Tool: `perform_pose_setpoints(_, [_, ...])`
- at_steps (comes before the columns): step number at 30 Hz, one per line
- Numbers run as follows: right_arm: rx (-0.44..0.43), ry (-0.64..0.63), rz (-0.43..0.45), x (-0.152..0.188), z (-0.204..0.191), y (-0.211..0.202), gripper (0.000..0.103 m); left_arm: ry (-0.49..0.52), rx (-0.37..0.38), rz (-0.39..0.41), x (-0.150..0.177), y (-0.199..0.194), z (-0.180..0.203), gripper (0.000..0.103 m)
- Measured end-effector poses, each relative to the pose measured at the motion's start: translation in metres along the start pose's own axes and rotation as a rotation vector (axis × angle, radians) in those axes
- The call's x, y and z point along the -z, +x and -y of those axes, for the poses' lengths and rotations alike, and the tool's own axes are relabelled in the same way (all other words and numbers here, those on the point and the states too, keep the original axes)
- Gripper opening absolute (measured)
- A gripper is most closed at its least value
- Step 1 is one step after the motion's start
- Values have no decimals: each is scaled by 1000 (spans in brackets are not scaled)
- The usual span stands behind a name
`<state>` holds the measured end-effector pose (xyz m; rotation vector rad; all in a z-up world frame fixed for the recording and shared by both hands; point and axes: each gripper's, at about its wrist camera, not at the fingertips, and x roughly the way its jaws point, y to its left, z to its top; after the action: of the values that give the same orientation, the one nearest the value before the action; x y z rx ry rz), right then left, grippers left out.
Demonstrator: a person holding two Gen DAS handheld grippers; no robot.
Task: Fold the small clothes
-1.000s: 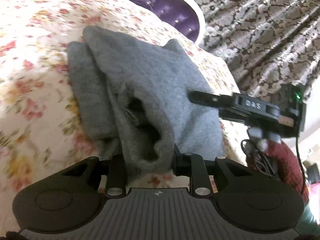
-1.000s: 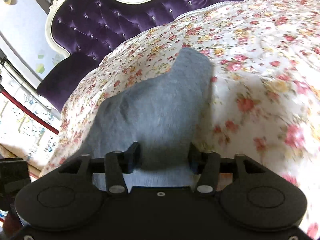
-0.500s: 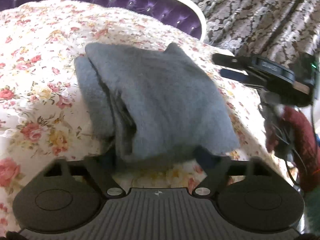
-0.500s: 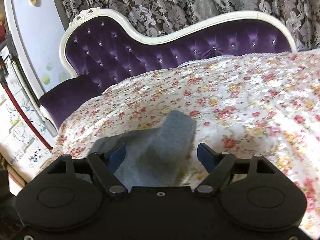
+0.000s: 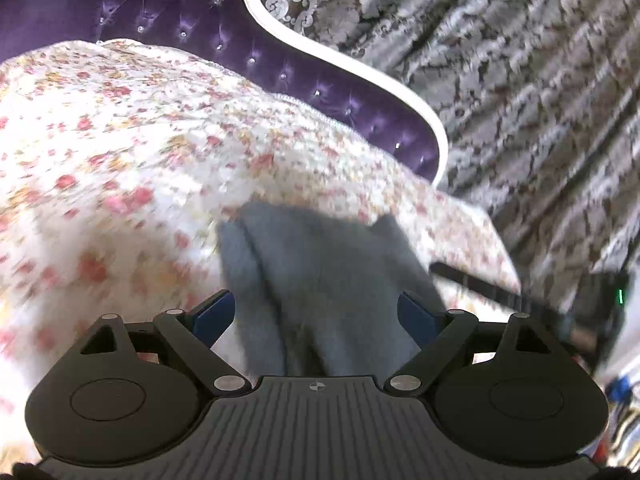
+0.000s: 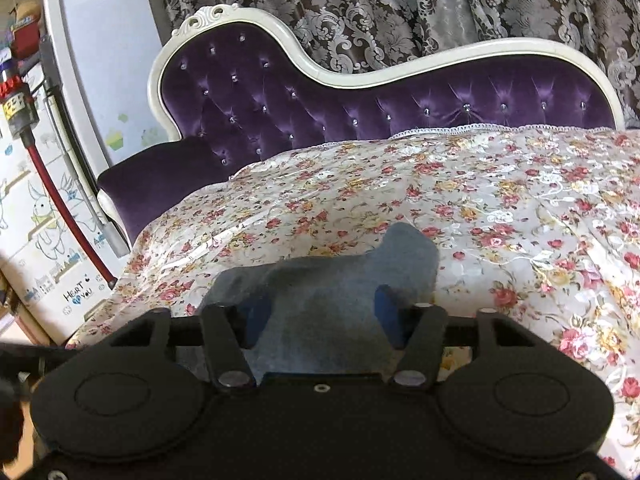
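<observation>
Retreated hand-held grippers (image 5: pixel 316 314) (image 6: pixel 318 310), garment (image 5: pixel 320 280) (folded) ahead

Left gripper (image 5: pixel 316 314) hovers with its blue-padded fingers (image 5: pixel 210 314) spread wide, right gripper (image 6: pixel 320 316) likewise parted, both pointing forward, neither one gripping anything.

Folded garment (image 6: pixel 328 300) lying on the bedspread (image 6: pixel 500 208), near its front edge. Behind, headboard (image 6: pixel 360 100); behind that, curtain (image 6: pixel 400 8). Left hand-held gripper (image 5: pixel 316 316) and right hand-held gripper (image 6: pixel 316 316) before the garment, jaws spread, apart from it.
</observation>
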<state>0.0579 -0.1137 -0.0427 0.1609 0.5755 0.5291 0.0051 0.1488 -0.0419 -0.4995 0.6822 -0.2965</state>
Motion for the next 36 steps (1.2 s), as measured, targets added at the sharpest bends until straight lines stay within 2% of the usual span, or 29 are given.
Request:
perform_pose_setpoints(1, [3, -4, -2, 0, -1, 2, 46, -4, 2, -7, -4, 7, -1, 87])
perform_pose_setpoints(3, [9, -4, -1, 1, -2, 4, 45, -7, 4, -17, -15, 28, -2, 85])
perform_pose_setpoints(6, [13, 6, 1, 3, -2, 5, 45, -34, -5, -66, -22, 57, -9, 72])
perform_pose_setpoints(7, [12, 8, 2, 3, -2, 5, 45, -40, -6, -85, -22, 63, -13, 71])
perform_pose_setpoints(10, [11, 8, -5, 5, -3, 5, 46, -102, -17, -126, -19, 82, -22, 48])
perform_pose_setpoints(11, [12, 4, -9, 5, -4, 5, 46, -123, -15, -124, -17, 84, -25, 27])
perform_pose_setpoints(12, [13, 1, -13, 6, -4, 5, 47, -141, -13, -113, -15, 84, -28, 13])
perform_pose_setpoints(14, [11, -5, -22, 6, -5, 7, 47, -141, -15, -76, -12, 77, -29, 12])
perform_pose_setpoints(17, [8, -12, -26, 4, -7, 8, 47, -94, -60, -41, -6, 64, -27, 8])
perform_pose_setpoints(22, [-5, -15, -19, -3, -7, 20, 47, -99, -108, -44, 2, 63, -36, 8])
perform_pose_setpoints(25, [-12, 12, -64, -3, 1, 45, 46, -87, -126, -37, 5, 64, -36, 8])
perform_pose_setpoints(28, [28, 103, -169, 2, 26, 84, 46, -34, -161, -35, 5, 65, -30, 11])
perform_pose_setpoints(30, [0, 201, -151, 7, 46, 91, 43, 4, -179, -30, 6, 64, -25, 15])
perform_pose_setpoints(31, [-11, 243, -141, 8, 53, 91, 42, 25, -196, -24, 5, 63, -22, 26])
perform_pose_setpoints(32, [-14, 264, -136, 8, 56, 90, 42, 44, -216, -13, 5, 61, -19, 30])
perform_pose_setpoints(33, [-14, 267, -130, 7, 56, 88, 42, 58, -234, -12, 5, 59, -16, 40])
perform_pose_setpoints(34, [-12, 257, -125, 7, 55, 85, 44, 70, -252, -8, 4, 56, -14, 53])
perform_pose_setpoints(35, [-7, 237, -119, 7, 52, 82, 46, 80, -268, 0, 4, 51, -11, 60])
perform_pose_setpoints(36, [-3, 217, -112, 8, 48, 78, 53, 91, -276, 9, 4, 46, -8, 73])
